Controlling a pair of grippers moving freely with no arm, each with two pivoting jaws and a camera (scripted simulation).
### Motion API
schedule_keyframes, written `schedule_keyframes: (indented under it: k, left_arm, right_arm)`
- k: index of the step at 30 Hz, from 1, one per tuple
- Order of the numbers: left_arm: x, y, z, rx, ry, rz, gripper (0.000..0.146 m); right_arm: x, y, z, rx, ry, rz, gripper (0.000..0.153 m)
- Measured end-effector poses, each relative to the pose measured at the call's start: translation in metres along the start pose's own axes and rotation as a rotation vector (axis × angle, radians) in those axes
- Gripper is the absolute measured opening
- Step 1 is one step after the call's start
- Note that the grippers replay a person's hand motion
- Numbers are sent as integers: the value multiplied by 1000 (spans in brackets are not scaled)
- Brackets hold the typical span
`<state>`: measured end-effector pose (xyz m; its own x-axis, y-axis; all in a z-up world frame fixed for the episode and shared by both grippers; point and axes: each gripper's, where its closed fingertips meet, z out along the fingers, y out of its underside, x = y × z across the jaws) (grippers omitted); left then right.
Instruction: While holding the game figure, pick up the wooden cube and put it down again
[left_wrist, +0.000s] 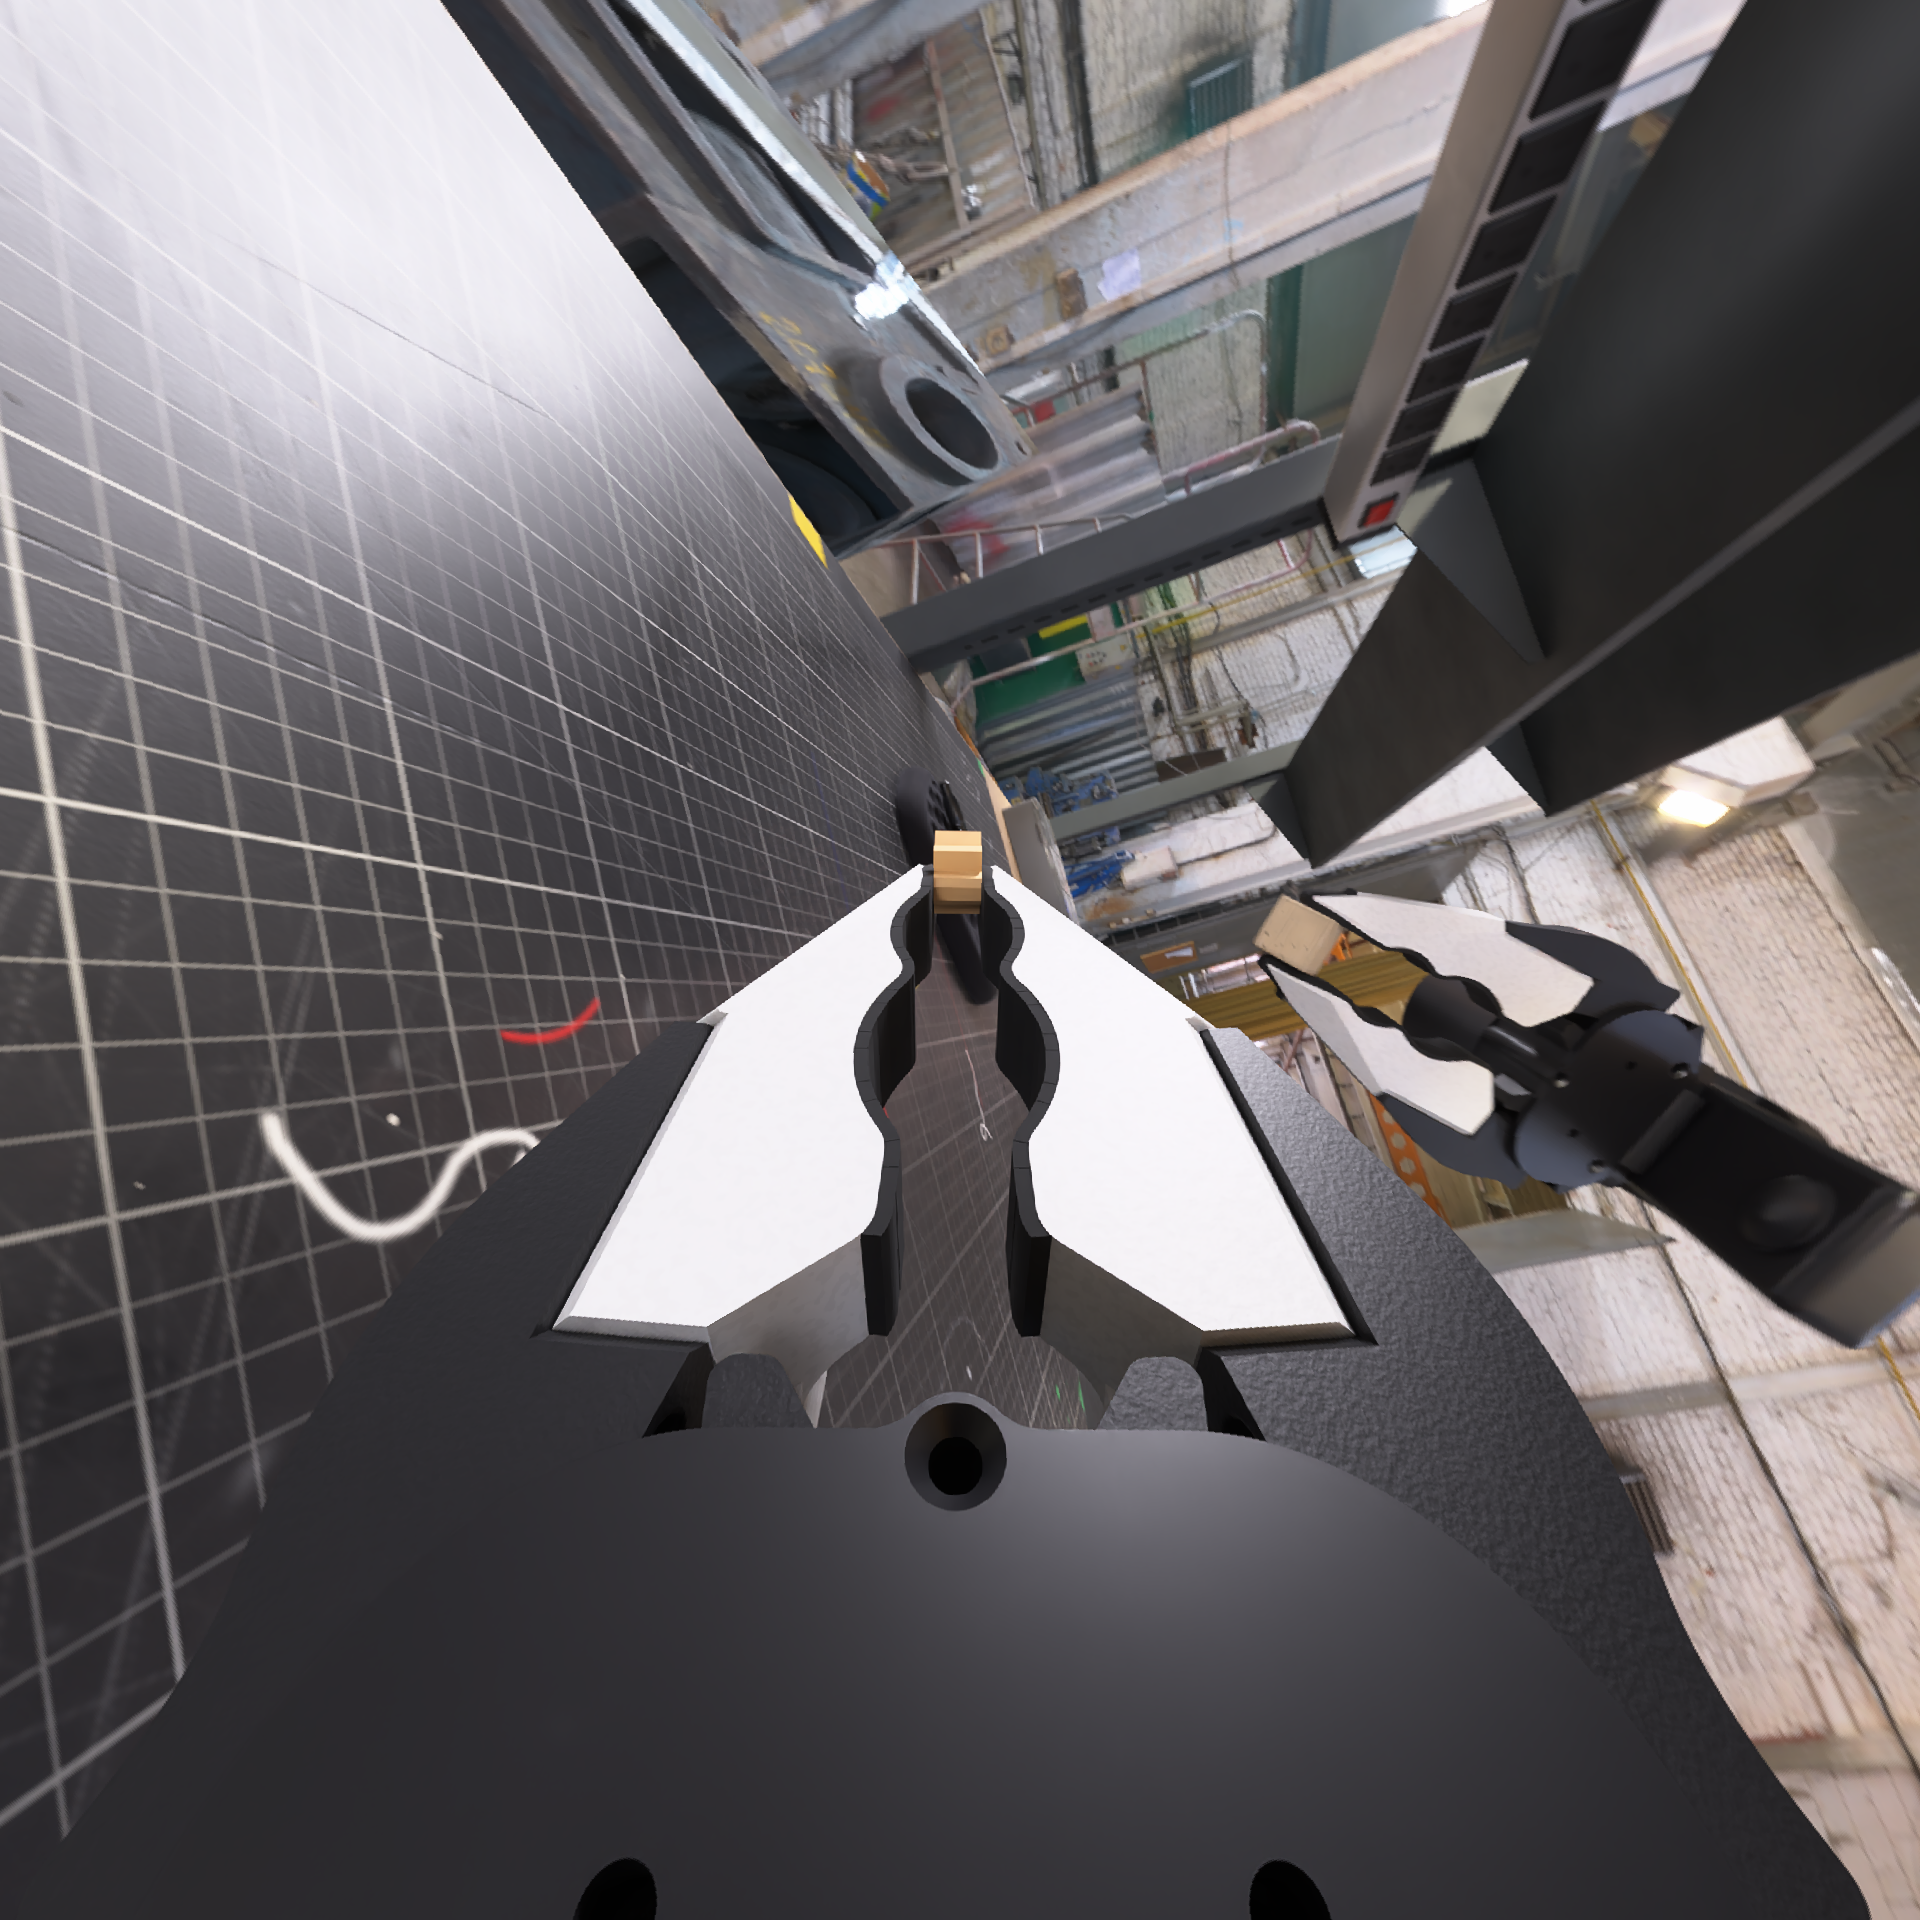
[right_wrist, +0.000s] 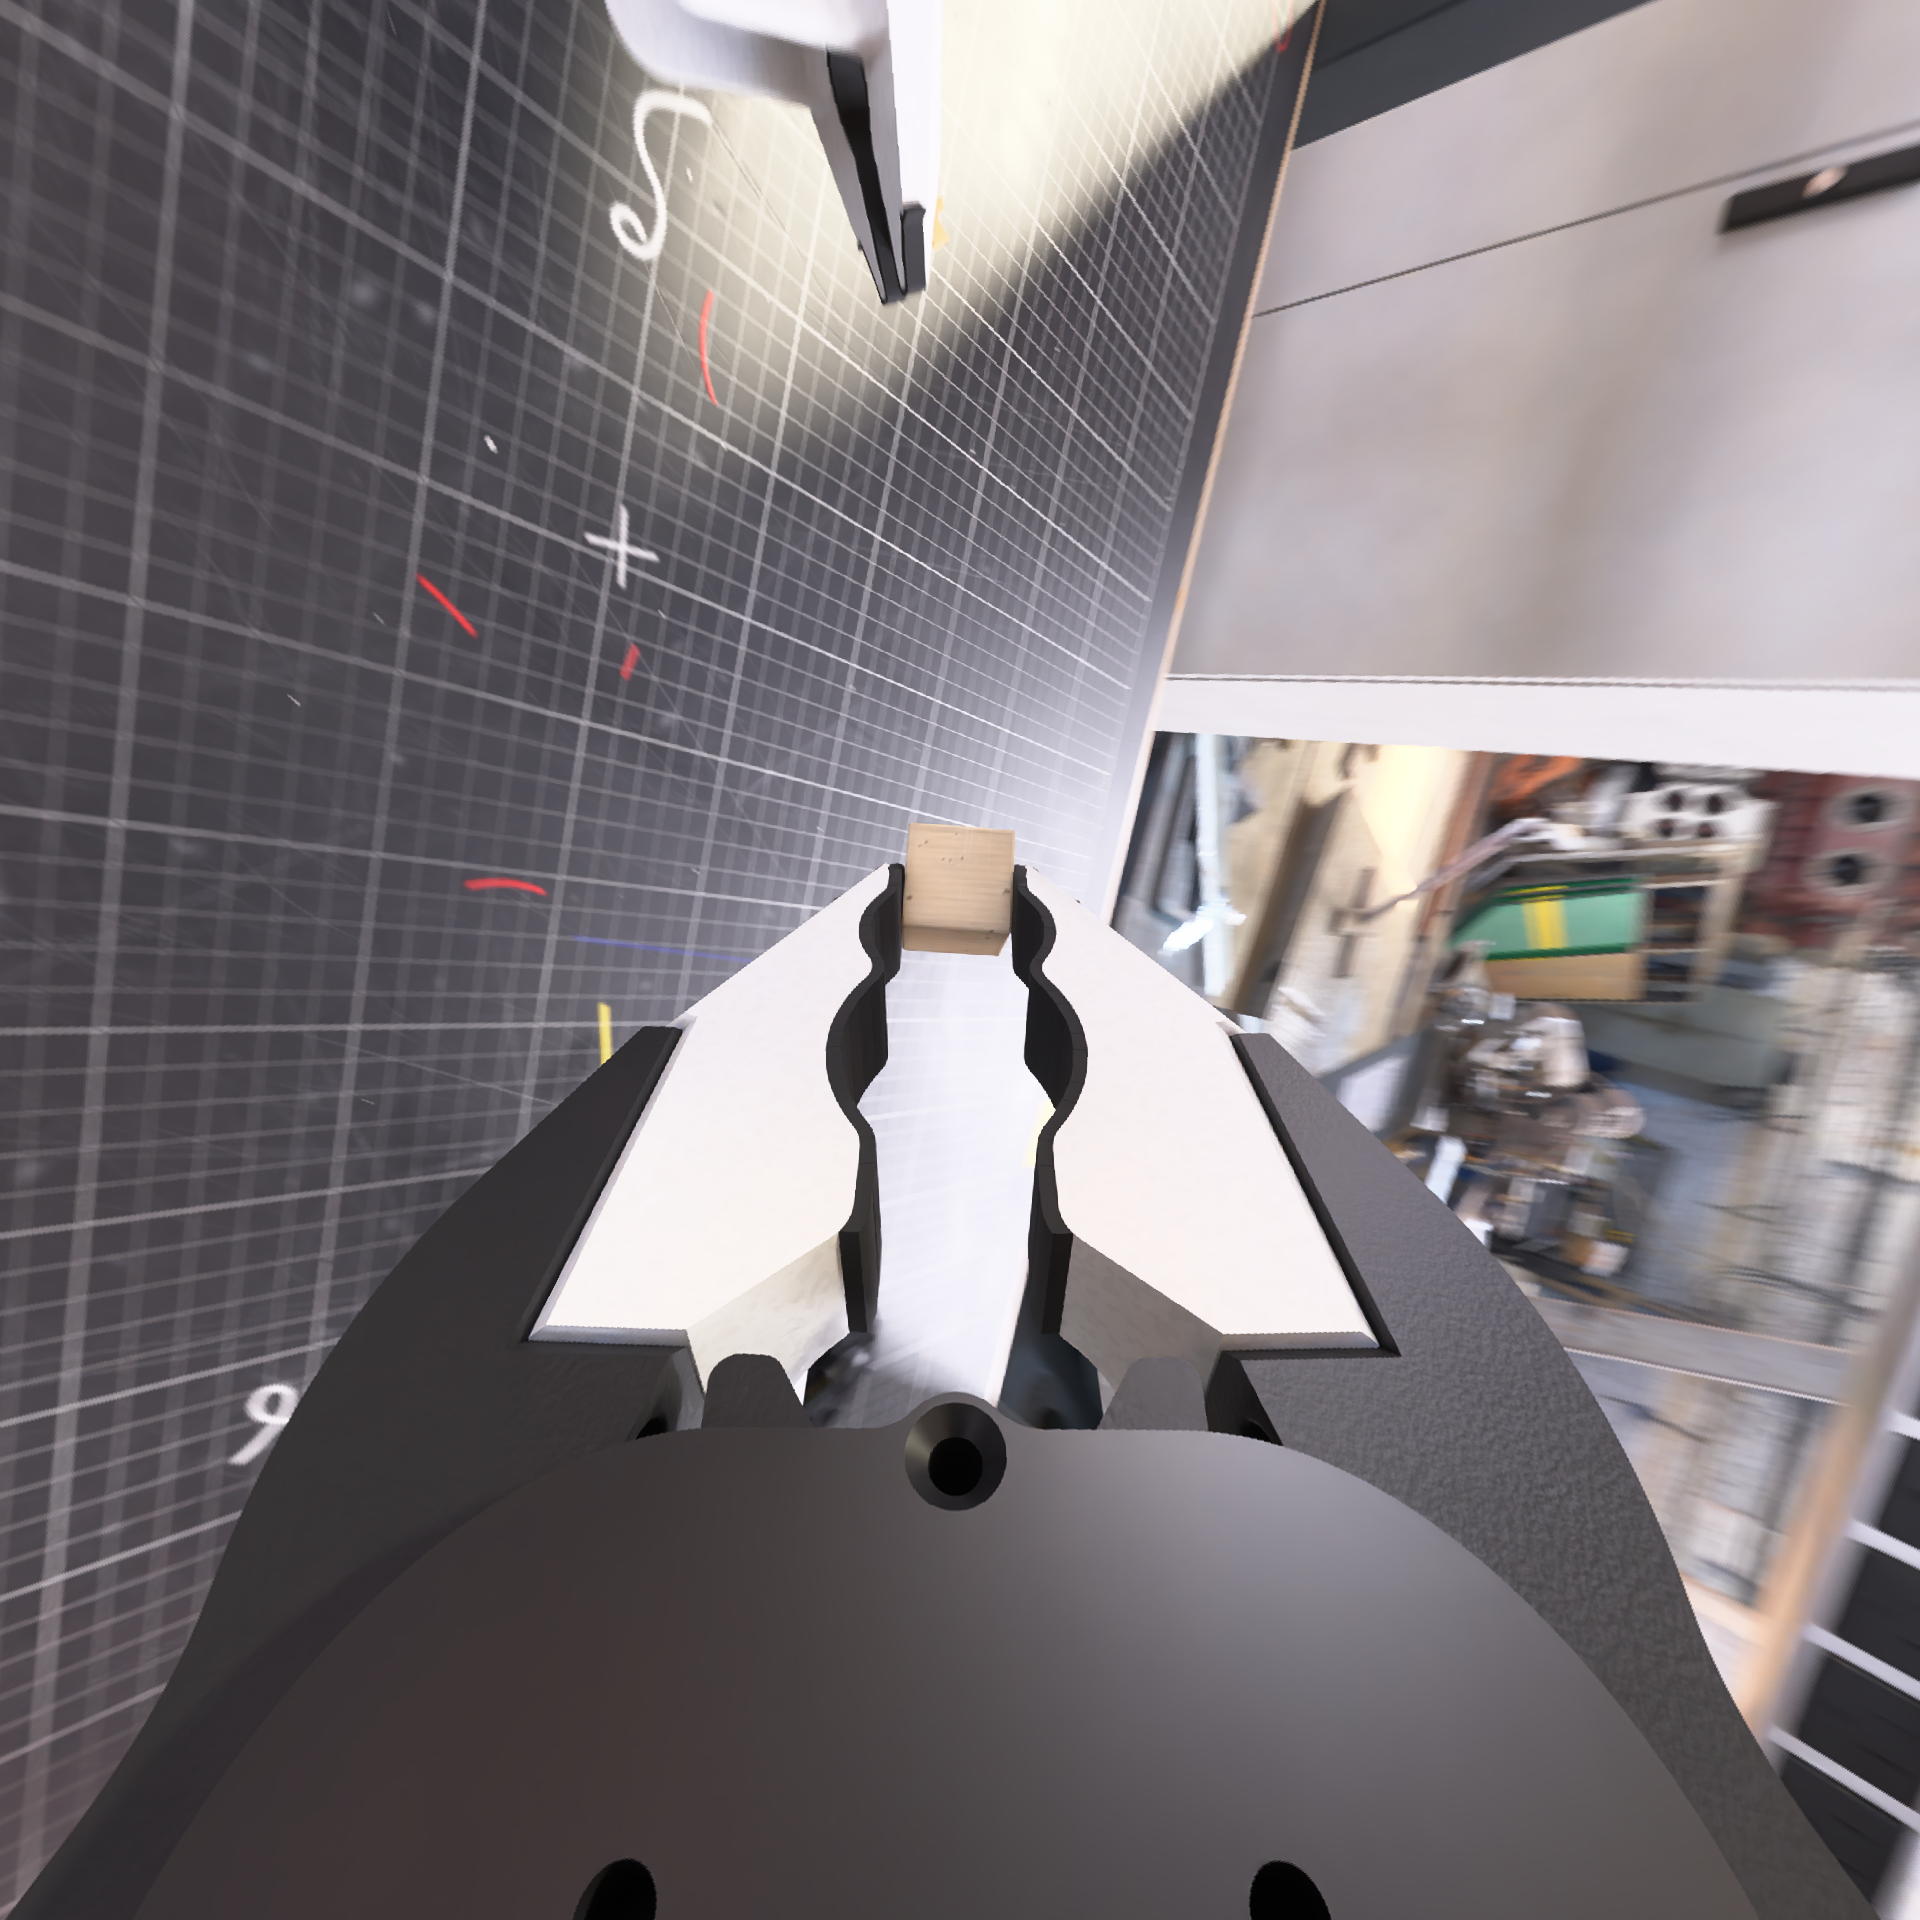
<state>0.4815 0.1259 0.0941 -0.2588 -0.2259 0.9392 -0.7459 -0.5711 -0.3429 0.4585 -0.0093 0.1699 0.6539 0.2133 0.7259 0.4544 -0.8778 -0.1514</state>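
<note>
My left gripper (left_wrist: 956, 891) is shut on a small tan game figure (left_wrist: 956, 864) at its fingertips, close over the dark grid mat (left_wrist: 312, 623). My right gripper (right_wrist: 956, 883) is shut on the pale wooden cube (right_wrist: 956, 891) and holds it off the mat (right_wrist: 312, 675). In the left wrist view the right gripper (left_wrist: 1283, 940) shows at the right with the cube (left_wrist: 1299, 928) between its tips, clear of the mat. In the right wrist view the left gripper (right_wrist: 902, 281) shows at the top, its fingers close together.
A black gear-like disc (left_wrist: 923, 808) lies on the mat just beyond the game figure. A dark shelf frame with a power strip (left_wrist: 1455, 312) stands past the mat's edge. A grey cabinet panel (right_wrist: 1558, 416) borders the mat on the right.
</note>
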Motion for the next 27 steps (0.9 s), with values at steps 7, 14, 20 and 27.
schedule_keyframes:
  k: [7,14,20,27]
  left_arm:
    - [11,37,-16,-83,-10,33,7]
    - [25,79,-23,-217,47,-100,7]
    - [31,108,-13,-316,80,-163,7]
    - [33,131,-5,-423,83,-143,7]
  right_arm:
    - [-60,31,-4,29,-54,255,20]
    - [-142,52,16,252,-248,731,20]
    - [-165,52,27,280,-435,818,20]
    - [-176,50,32,326,-570,927,30]
